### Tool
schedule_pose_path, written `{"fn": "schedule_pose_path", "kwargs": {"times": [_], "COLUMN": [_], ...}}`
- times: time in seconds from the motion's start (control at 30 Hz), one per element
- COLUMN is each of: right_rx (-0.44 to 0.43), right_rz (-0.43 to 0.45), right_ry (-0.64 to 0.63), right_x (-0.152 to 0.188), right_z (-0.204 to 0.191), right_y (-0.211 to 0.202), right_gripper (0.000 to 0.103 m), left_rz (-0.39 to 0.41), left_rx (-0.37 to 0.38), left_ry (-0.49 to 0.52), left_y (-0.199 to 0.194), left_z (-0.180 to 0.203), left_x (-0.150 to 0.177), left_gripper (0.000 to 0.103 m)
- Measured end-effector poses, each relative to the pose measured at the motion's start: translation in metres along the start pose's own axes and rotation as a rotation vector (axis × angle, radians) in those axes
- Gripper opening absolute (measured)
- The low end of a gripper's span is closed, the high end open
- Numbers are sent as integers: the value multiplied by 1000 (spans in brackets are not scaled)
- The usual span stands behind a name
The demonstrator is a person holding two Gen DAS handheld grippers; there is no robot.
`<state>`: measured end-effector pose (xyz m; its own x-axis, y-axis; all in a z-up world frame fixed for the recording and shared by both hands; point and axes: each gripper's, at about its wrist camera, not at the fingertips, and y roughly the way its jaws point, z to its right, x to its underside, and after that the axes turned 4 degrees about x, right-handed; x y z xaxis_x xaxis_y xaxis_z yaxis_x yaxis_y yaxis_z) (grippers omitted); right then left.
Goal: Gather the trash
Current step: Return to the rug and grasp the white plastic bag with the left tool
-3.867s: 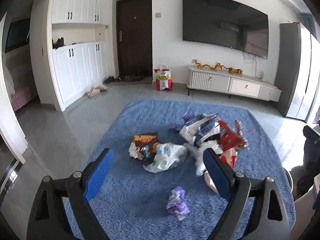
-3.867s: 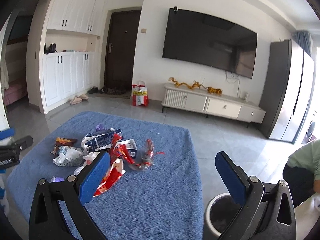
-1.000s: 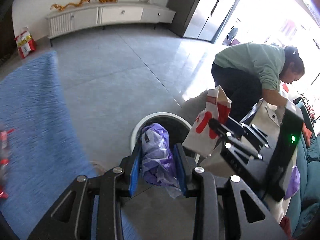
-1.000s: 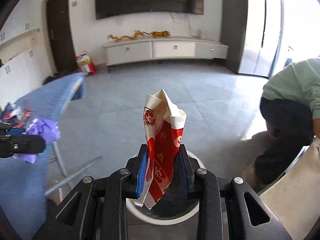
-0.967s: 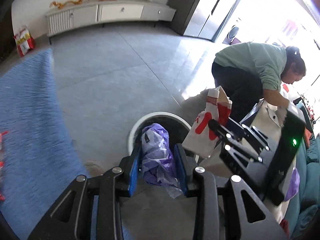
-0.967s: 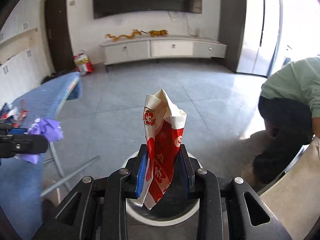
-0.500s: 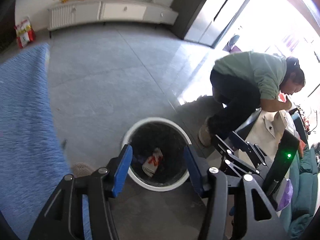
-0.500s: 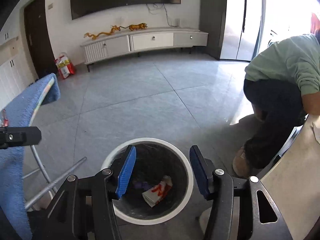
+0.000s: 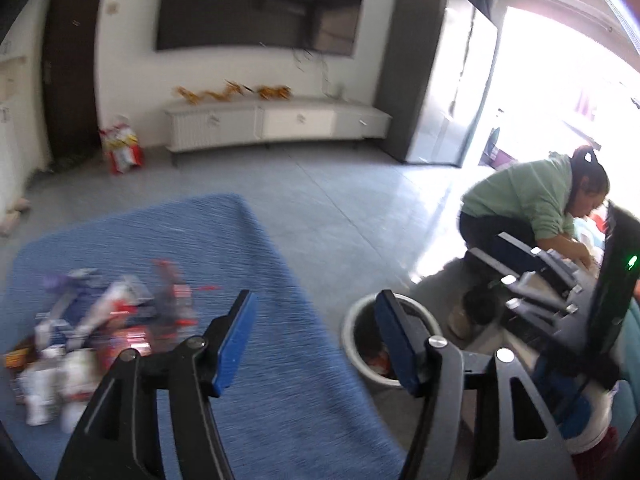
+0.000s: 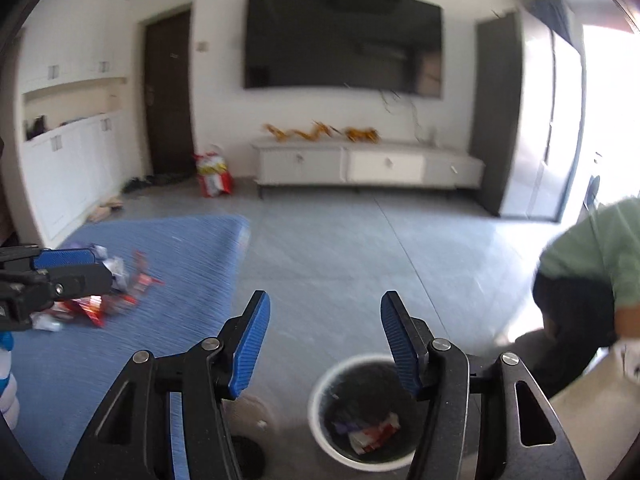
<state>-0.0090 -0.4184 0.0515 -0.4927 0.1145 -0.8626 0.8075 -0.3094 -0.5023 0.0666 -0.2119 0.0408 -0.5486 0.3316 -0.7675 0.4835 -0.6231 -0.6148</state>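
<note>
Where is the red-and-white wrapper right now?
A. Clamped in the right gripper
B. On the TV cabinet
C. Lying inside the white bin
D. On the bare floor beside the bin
C: the red-and-white wrapper lies at the bottom of the white bin, and nothing is between the opening jaws of the right gripper.

My left gripper point(image 9: 316, 330) tilts downward, its jaws opening with nothing between them. My right gripper point(image 10: 325, 338) is likewise angled down, jaws opening, empty.
</note>
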Motion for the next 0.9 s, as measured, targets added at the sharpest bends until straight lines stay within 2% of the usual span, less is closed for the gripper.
{"fn": "schedule_pose_path", "kwargs": {"times": [0.23,0.4,0.67,0.9], "right_rx": [-120,-180,-233,-273], "right_rz": [78,85,45,-34], "right_ry": [-64,-105,-155,-177], "right_x": [-39,-53,-52,-38], "right_z": [-71,-117,-172,-205], "right_y": [-39,-48,-38,-5], "right_gripper": [62,62,64,64], "left_rz": [106,168,171,117], "left_rx": [-168,-277,-363,-344], "left_ry": [-58,-135,-251,-303], "left_y": [-99,-155,-188,-173], "left_z": [-97,-168,-246,-277], "left_x": [21,47,100,124], "left_gripper": [60,62,62,62]}}
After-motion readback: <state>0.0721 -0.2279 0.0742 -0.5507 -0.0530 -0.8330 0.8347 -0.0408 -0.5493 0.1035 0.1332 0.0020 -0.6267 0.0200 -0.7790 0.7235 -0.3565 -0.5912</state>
